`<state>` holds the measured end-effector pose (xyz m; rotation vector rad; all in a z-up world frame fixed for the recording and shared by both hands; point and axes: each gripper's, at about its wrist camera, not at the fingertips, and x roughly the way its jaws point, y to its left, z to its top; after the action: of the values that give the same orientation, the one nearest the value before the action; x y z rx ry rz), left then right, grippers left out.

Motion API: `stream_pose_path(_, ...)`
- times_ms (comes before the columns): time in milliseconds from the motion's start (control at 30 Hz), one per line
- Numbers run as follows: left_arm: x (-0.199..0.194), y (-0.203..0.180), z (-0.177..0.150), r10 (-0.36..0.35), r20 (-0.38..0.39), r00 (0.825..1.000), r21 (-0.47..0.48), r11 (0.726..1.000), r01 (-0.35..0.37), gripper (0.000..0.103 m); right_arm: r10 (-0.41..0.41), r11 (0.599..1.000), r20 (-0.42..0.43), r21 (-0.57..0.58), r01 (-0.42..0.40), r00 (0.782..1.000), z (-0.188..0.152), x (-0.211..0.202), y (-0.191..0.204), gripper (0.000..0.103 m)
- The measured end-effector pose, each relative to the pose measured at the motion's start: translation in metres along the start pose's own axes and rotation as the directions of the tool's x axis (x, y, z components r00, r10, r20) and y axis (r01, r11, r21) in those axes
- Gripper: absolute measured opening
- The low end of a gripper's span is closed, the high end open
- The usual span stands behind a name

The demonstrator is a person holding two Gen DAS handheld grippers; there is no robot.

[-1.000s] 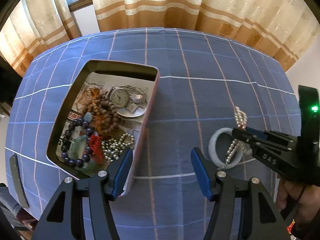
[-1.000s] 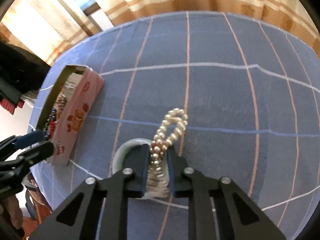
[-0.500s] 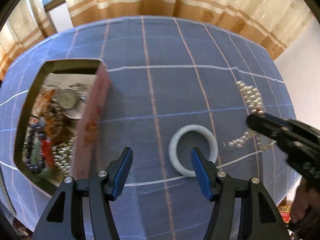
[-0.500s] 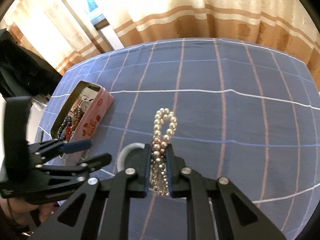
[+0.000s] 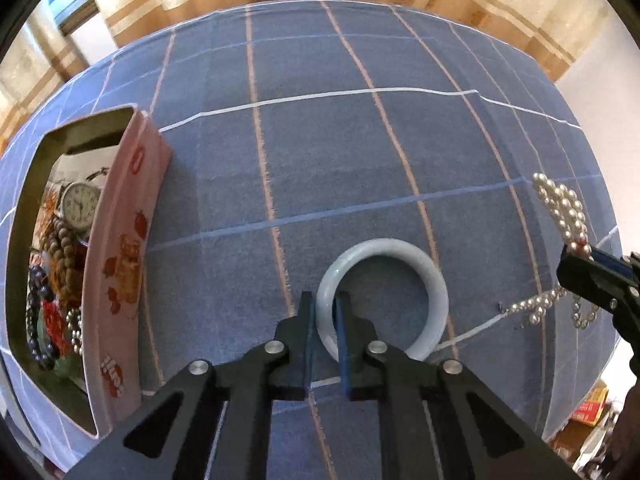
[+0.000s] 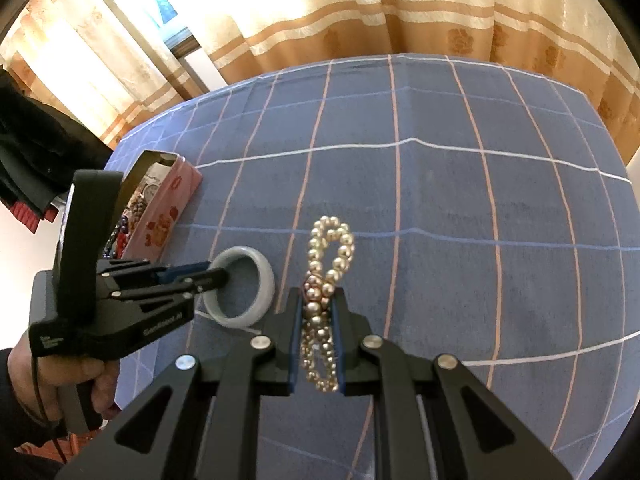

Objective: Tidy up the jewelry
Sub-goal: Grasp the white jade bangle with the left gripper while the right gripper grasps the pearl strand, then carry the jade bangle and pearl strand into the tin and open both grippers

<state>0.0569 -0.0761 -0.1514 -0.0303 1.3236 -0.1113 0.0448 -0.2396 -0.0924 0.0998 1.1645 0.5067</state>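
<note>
A pale jade bangle (image 5: 400, 246) lies on the blue checked cloth. My left gripper (image 5: 323, 300) points steeply down at it, and its jaws are closing with the bangle's near-left rim between the blue pads, which seem to press on it. The right wrist view shows the same grip on the bangle (image 6: 264, 276) by the left gripper (image 6: 224, 276). My right gripper (image 6: 318, 296) is shut on a pearl strand (image 6: 332, 248), held just right of the bangle. In the left wrist view the pearl strand (image 5: 560, 208) hangs from the right gripper (image 5: 576, 260) at the right edge.
An open pink tin (image 5: 120, 240) stands at the left, holding a watch (image 5: 80, 204), brown beads (image 5: 60, 252) and dark beads. The pink tin (image 6: 168, 208) sits behind the left gripper. Curtains (image 6: 400, 12) hang past the table's far edge. Dark clothing (image 6: 36, 152) lies off the table's left.
My left gripper moved right from beside the tin to the bangle, dropped lower, and its jaws closed around the rim. My right gripper carried the pearls up and off the bangle.
</note>
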Motion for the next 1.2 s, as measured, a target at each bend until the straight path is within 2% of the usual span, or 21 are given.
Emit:
stream_pose_path(167,-0.012,-0.002,-0.005,0.004,0.016,1.000,0.011,1.000,-0.004,0.009,0.011,1.000,0.018,-0.014,-0.011,1.000,0.004,-0.003,0.003,0.016)
stream_pose_path(533,-0.062,0.016,-0.004,0.022,0.124,0.992,-0.018,1.000,-0.020,0.009,0.036,0.997,0.037,-0.064,-0.033,0.999,0.011,-0.003,0.025,0.016)
stream_pose_path(967,-0.103,0.067,-0.002,0.056,0.200,0.978,-0.086,0.996,-0.039,0.009,0.090,0.989,0.060,-0.126,-0.081,0.994,0.031,0.002,0.072,0.016)
stream_pose_path(1200,-0.121,0.109,-0.002,0.091,0.225,0.970,-0.146,0.988,-0.058,0.009,0.124,0.979,0.067,-0.172,-0.111,0.990,0.045,0.008,0.104,0.016)
